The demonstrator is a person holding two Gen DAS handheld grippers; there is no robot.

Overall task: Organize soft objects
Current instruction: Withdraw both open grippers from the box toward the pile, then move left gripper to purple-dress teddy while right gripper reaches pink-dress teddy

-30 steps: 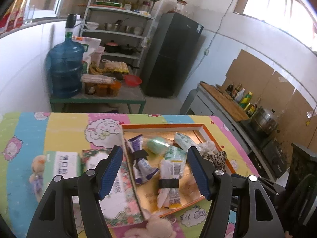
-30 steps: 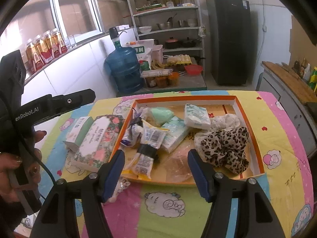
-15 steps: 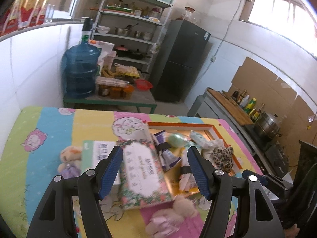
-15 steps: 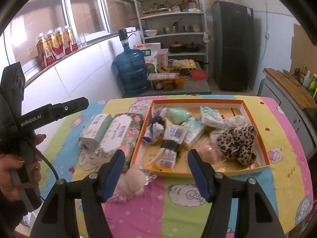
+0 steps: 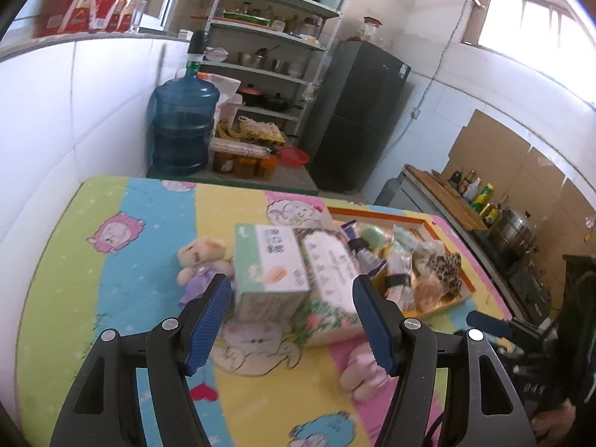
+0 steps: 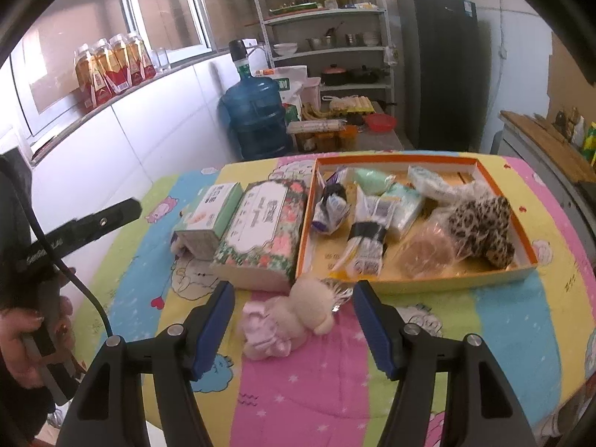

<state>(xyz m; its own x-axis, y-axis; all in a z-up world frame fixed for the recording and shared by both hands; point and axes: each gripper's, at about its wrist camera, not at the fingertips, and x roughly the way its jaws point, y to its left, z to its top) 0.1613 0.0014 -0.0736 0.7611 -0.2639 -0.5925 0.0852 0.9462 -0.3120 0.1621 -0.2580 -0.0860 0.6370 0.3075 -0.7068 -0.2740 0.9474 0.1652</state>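
An orange-rimmed tray (image 6: 495,273) on the cartoon-print tablecloth holds several soft packets and a leopard-print cloth (image 6: 482,223). A pink and cream plush toy (image 6: 288,318) lies in front of the tray, between the fingers of my open, empty right gripper (image 6: 294,327). Left of the tray lie a floral tissue box (image 6: 266,219) and a green tissue box (image 5: 268,268). A small plush bear in purple (image 5: 199,260) lies left of the green box. My left gripper (image 5: 290,316) is open and empty, just short of the green box.
The tray also shows in the left wrist view (image 5: 447,303), with the pink plush (image 5: 363,372) near the table's front. Behind the table stand a blue water jug (image 5: 184,126), a shelf rack (image 5: 272,56) and a black fridge (image 5: 357,115). A counter (image 5: 465,205) runs along the right.
Both grippers have drawn back and swung left. The left view now faces the tissue boxes and plush bear instead of the tray. The pink plush has come between the right fingers.
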